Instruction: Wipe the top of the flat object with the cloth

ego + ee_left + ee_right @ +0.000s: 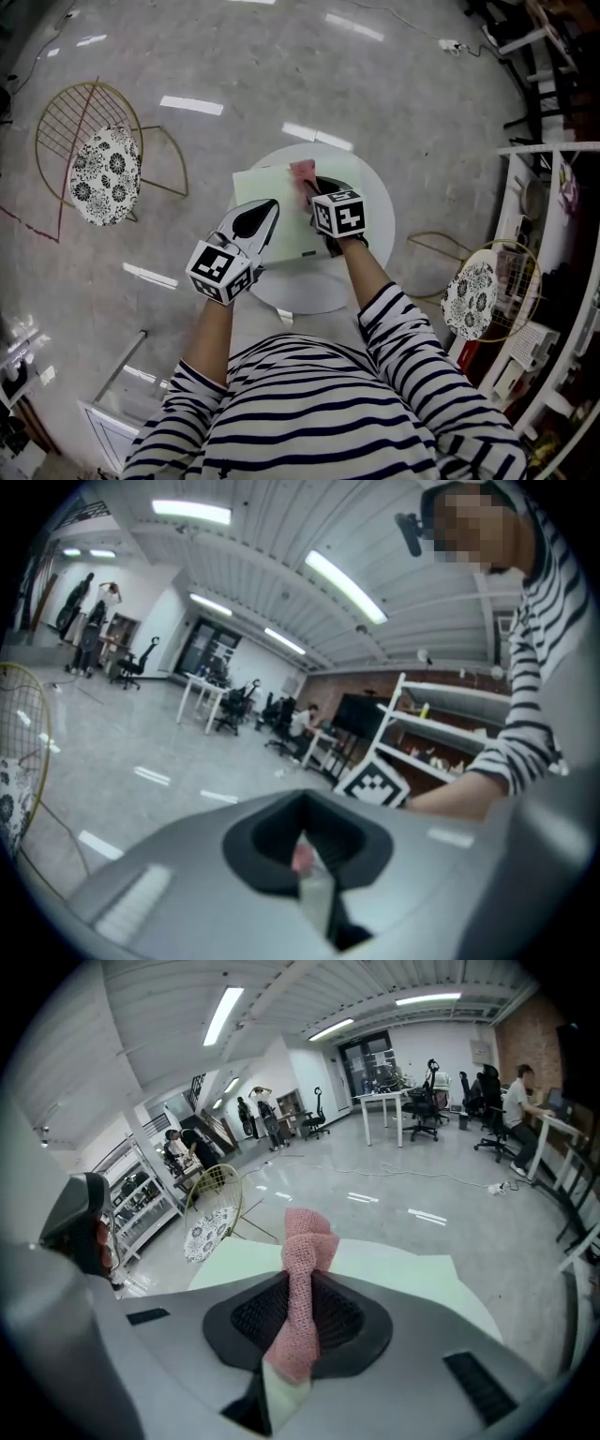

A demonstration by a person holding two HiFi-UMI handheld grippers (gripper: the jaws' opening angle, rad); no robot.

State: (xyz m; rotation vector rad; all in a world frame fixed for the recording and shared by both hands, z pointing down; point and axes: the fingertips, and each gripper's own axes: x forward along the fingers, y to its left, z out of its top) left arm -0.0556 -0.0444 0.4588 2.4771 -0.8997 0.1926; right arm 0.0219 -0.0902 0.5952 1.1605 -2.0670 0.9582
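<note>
Got the pink cloth (302,1241) pinched in right tongs (296,1316), left tongs (265,214) closed, empty. Should press low and sweep the whole green board (262,183).

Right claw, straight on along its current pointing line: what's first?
Likely the pale green flat object; the pink cloth clamped in the right claw would touch it first. Depth unclear.

Open floor (281,56) fills the upper frame. The left gripper (268,210) and right gripper (307,187) crowd the round table's (382,211) lower half. One wire chair (103,169) stands well apart at upper left; another chair (472,292) and shelves (553,309) hem the right side.
</note>
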